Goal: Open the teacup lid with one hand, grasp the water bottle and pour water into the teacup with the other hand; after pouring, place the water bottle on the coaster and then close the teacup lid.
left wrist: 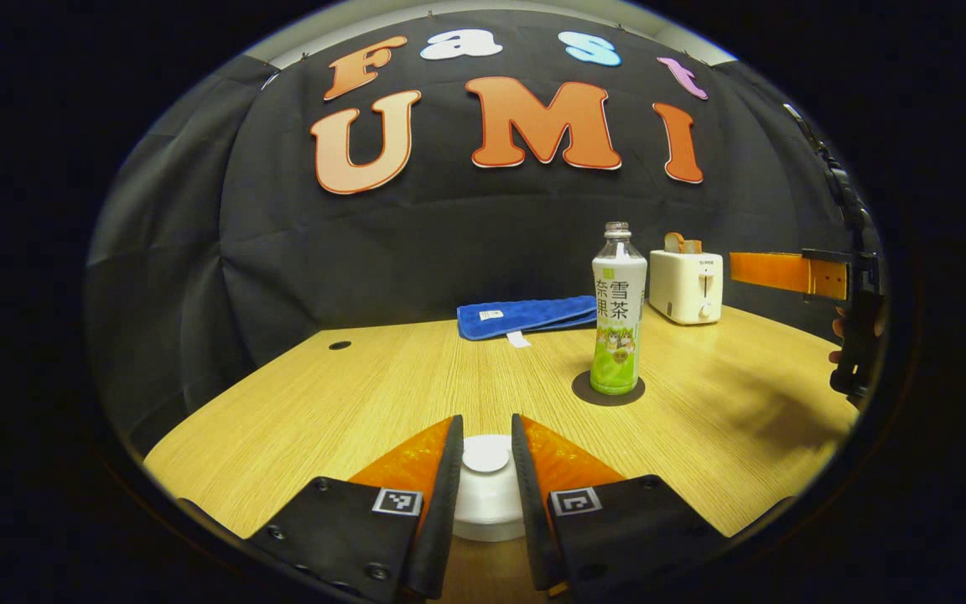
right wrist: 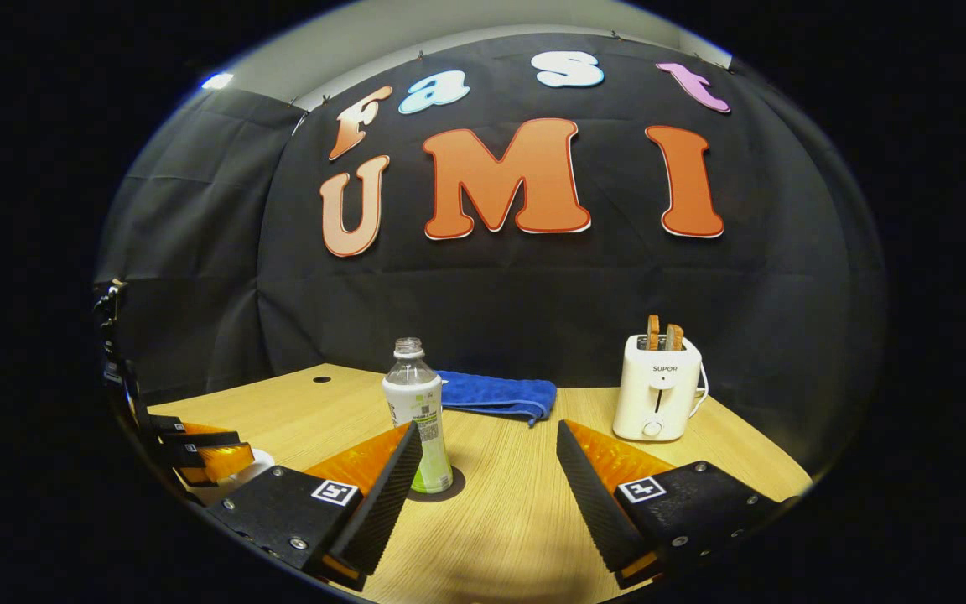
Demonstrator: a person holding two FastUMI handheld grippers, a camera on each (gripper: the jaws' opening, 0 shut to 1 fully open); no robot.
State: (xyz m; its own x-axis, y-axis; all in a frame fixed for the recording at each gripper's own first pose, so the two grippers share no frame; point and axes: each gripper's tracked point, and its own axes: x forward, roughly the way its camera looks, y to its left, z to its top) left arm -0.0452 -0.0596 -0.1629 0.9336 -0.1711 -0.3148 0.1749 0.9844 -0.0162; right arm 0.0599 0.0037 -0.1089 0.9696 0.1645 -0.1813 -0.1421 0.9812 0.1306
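Observation:
The white teacup lid (left wrist: pixel 487 503) lies low between my left gripper's (left wrist: pixel 487 424) fingers, which press on its round knob from both sides; the cup under it is hidden. The uncapped green-labelled water bottle (left wrist: pixel 619 319) stands upright on the dark round coaster (left wrist: pixel 584 394), to the right and farther back. In the right gripper view, my right gripper (right wrist: pixel 487 436) hangs open above the table with nothing in it. The bottle (right wrist: pixel 416 403) and coaster (right wrist: pixel 454 486) are just beyond its left finger. The left gripper (right wrist: pixel 198 457) and the white teacup (right wrist: pixel 255 463) sit at the far left.
A white toaster (left wrist: pixel 686 287) with bread slices stands at the back right of the wooden table (left wrist: pixel 349 394). A folded blue cloth (left wrist: pixel 525 315) lies along the back edge. The other gripper (left wrist: pixel 789 273) and a hand (left wrist: pixel 850 331) hover at the right edge.

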